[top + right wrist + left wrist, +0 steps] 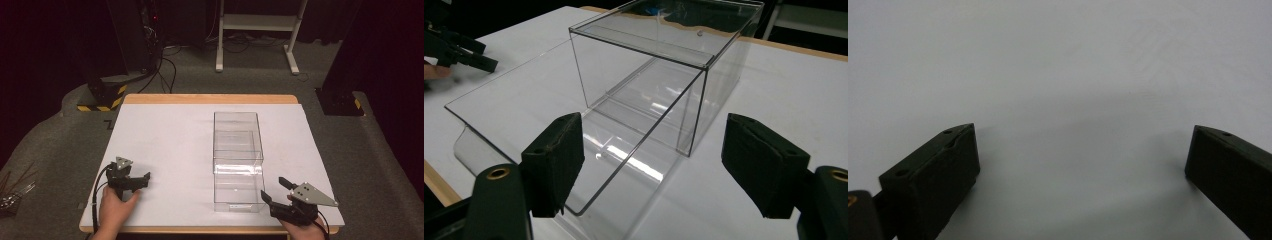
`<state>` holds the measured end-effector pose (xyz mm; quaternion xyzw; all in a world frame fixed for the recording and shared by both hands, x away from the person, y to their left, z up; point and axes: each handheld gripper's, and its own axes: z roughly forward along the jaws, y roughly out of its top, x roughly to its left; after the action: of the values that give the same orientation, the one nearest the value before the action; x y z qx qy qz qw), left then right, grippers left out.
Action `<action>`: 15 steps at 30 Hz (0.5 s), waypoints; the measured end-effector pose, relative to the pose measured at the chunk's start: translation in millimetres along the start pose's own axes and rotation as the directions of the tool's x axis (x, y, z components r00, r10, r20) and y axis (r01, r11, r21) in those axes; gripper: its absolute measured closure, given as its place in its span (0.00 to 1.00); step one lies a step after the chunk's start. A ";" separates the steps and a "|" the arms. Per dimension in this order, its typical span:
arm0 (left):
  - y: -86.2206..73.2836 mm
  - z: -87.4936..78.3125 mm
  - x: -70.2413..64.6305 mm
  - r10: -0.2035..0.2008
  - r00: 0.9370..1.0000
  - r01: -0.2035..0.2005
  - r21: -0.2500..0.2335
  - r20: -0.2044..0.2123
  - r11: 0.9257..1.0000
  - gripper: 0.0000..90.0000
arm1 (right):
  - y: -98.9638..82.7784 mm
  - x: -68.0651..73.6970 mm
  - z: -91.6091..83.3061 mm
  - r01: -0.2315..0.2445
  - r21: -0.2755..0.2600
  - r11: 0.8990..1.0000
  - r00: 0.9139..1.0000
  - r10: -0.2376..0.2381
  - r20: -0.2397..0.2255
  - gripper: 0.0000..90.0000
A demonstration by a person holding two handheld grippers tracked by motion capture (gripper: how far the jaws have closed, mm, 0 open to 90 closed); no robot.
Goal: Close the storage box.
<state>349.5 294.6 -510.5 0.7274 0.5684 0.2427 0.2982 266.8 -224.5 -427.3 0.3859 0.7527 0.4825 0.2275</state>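
White covering spreads over the wooden table (165, 130), with dark floor beyond. At the near left edge, the left gripper (134, 181) rests with jaws spread wide over bare surface. At the near right, the right gripper (275, 191) is wide too, just beside the clear box (237, 150), which lies right of centre.

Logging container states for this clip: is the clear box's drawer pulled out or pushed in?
Pulled out. The drawer sticks well out of the clear box toward the right gripper, and looks empty.
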 end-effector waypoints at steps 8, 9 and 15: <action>0.0 0.0 0.0 0.000 1.000 0.000 0.000 0.000 1.000 0.01 | -4.5 5.8 -4.7 -0.005 -0.001 1.000 1.000 0.005 -0.016 0.28; 0.0 0.0 -0.1 -0.002 1.000 0.002 0.000 0.001 1.000 0.01 | -5.3 6.5 -4.8 -0.009 0.001 1.000 1.000 0.009 -0.017 0.28; 0.0 0.1 -0.1 -0.001 1.000 0.001 0.000 0.001 1.000 0.01 | -9.5 9.1 -3.5 -0.009 0.011 1.000 0.999 0.010 -0.031 0.28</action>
<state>349.5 294.5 -510.6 0.7271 0.5688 0.2423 0.2986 255.4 -221.5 -434.1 0.3831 0.7568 0.4856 0.2115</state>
